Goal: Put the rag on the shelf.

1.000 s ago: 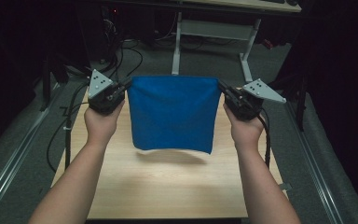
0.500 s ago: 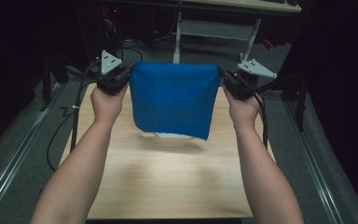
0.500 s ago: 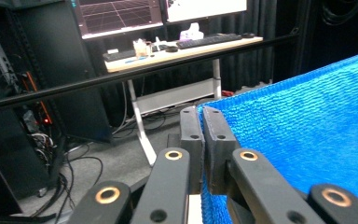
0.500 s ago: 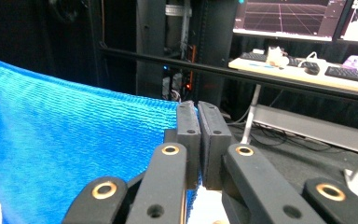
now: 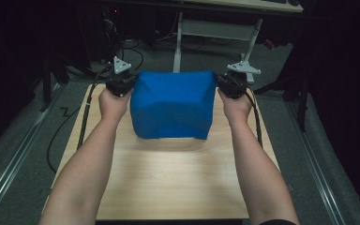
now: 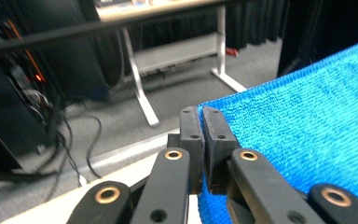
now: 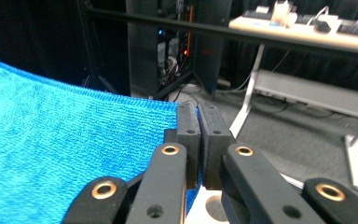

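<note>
Both arms stretched forward, left gripper (image 5: 120,83) and right gripper (image 5: 232,84) held level and well apart, jaws on each pinched closed.

A blue cloth (image 5: 173,105) is held stretched across the upper centre of the frame, its top corners gripped by the left gripper (image 5: 122,83) and the right gripper (image 5: 229,84). The lower edge of the cloth hangs toward the wooden table (image 5: 168,183), where a shadow is cast just below it. Two bare forearms are extended from the bottom of the frame. A metal desk frame (image 5: 215,30) is seen on the grey floor (image 5: 23,154) beyond.
</note>
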